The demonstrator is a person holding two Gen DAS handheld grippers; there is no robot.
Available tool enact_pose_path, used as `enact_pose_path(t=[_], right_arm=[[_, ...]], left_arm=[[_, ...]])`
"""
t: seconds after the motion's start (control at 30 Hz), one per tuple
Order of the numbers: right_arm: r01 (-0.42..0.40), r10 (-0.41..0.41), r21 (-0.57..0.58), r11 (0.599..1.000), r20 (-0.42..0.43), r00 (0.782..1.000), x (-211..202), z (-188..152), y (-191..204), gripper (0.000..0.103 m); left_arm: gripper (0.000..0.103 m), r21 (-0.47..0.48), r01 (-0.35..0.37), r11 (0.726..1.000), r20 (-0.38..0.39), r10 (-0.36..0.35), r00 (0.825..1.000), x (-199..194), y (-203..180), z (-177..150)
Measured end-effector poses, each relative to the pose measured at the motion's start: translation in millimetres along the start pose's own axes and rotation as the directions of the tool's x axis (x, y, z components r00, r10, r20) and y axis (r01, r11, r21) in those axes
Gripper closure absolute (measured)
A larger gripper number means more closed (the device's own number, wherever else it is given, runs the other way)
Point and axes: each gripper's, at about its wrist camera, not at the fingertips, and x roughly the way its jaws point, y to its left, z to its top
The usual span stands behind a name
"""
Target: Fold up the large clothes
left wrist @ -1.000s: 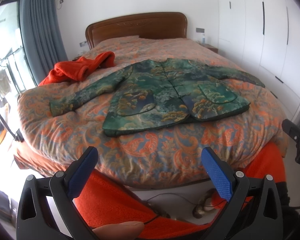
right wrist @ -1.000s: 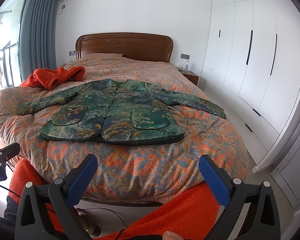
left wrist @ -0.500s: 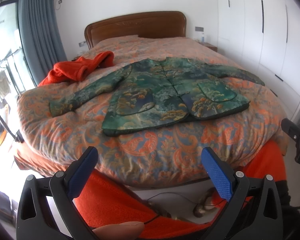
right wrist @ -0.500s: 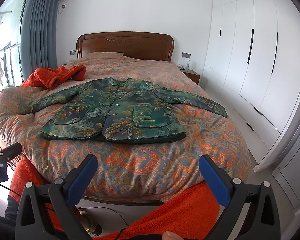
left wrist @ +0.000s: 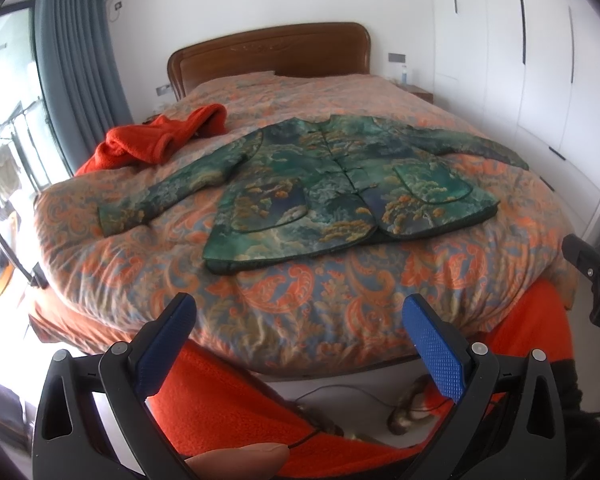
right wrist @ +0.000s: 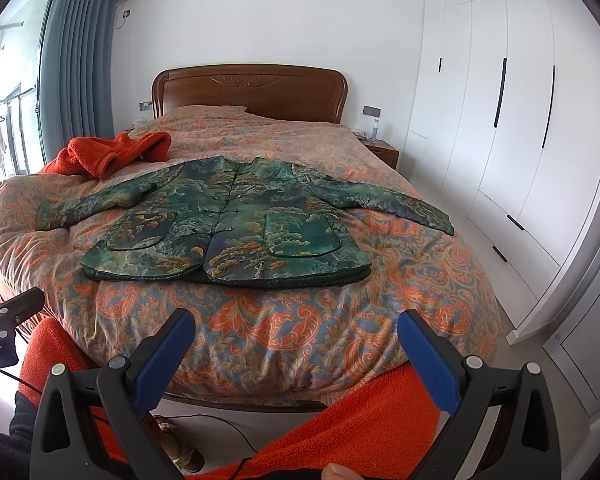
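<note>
A green patterned jacket (left wrist: pixel 340 188) lies flat, front up and buttoned, on the bed, both sleeves spread out to the sides. It also shows in the right wrist view (right wrist: pixel 236 224). My left gripper (left wrist: pixel 300 344) is open and empty, held off the foot of the bed, well short of the jacket's hem. My right gripper (right wrist: pixel 296 356) is open and empty too, at about the same distance from the hem.
The bed has an orange paisley quilt (right wrist: pixel 284 320) and a wooden headboard (right wrist: pixel 252 88). A red fleece garment (right wrist: pixel 112 152) lies bunched at the far left. White wardrobes (right wrist: pixel 500 128) line the right wall. A nightstand (right wrist: pixel 380 148) stands by the headboard. Red fleece (left wrist: pixel 228 392) hangs below the grippers.
Both views have shifted slightly, with the jacket sitting a little lower in the frames. The jacket has not moved and both grippers stay open.
</note>
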Motion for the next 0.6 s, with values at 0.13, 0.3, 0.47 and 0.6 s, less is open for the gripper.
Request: enact_pose_path(t=[0.13,0.3,0.47,0.6], right_arm=[[0.0,0.0,0.001,1.0,0.001,1.0,0.2,0.0,-1.2,0.0],[-0.002,0.002,0.003,1.0,0.0,1.0,0.2,0.4,-1.3,0.0],[-0.005,0.005,0.0,1.0,-0.002,1.0,0.1,0.7,-1.0,0.0],[-0.005,0.005,-0.003,1.0,-0.001,1.0,0.1,1.4,-0.3,0.0]], left_arm=[[0.0,0.0,-0.001,1.0,-0.001,0.001,1.0,0.3,-0.1,0.3],[0.0,0.001,-0.002,1.0,-0.002,0.002,1.0,0.7,-0.6,0.5],[0.0,0.001,-0.001,1.0,-0.002,0.001,1.0,0.6,-0.7,0.1],[0.0,0.003,-0.003,1.0,0.0,0.003,1.0,0.4,-1.1,-0.1]])
